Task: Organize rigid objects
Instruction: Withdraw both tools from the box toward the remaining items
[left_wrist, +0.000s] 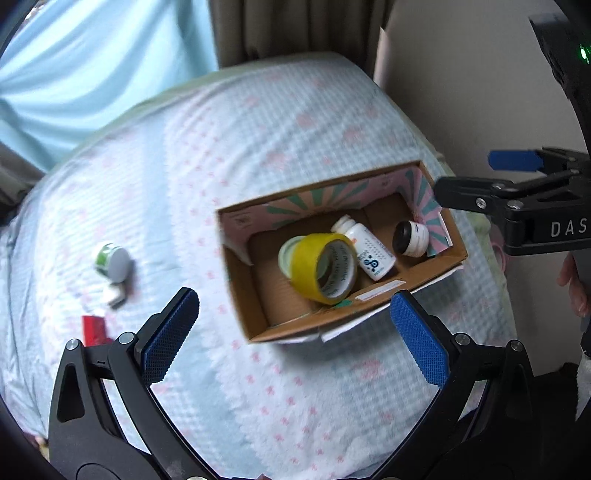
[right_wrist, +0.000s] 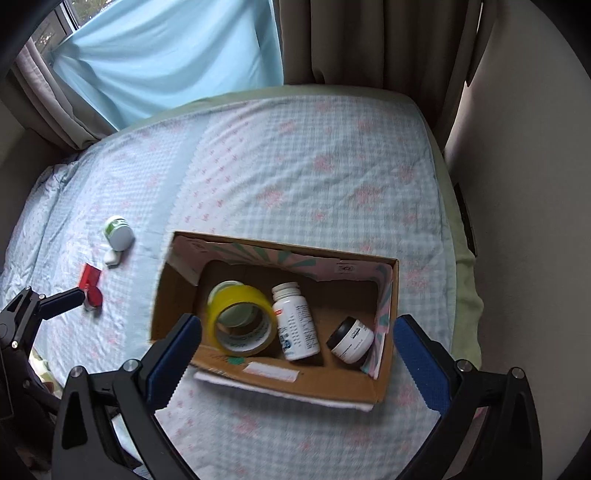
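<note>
We hold two hand-held grippers above a bed covered with a pale blue checked quilt (right_wrist: 295, 166) bearing pink flower prints.

The left gripper (left_wrist: 293, 325) has its jaws spread wide with nothing between its blue ribbed pads (left_wrist: 168, 332). The right gripper (right_wrist: 295, 365) is likewise spread wide and grips nothing.

An open brown cardboard box (right_wrist: 280, 384) with a pink-and-teal patterned lining lies on the quilt. In the right wrist view it sits directly ahead of the right gripper, its near wall between the two fingers. In the left wrist view it sits ahead and toward the right finger.

The box contains four items:
- A roll of yellow adhesive tape (right_wrist: 240, 321) stands on edge at the left end.
- A pale green round lid or jar (right_wrist: 227, 286) lies behind the tape, mostly hidden.
- A white plastic pill bottle with a white cap (right_wrist: 295, 325) lies on its side just beside the tape.
- A small white jar with a black lid (right_wrist: 349, 339) lies tilted at the right end.

Three items lie on the quilt well apart from the box, to its left:
- A small green-and-white canister with a grey cap (right_wrist: 119, 232).
- A small white object (right_wrist: 112, 257) touching the canister.
- A flat red object (right_wrist: 90, 284) near the left gripper's finger, as seen in the right wrist view.
</note>
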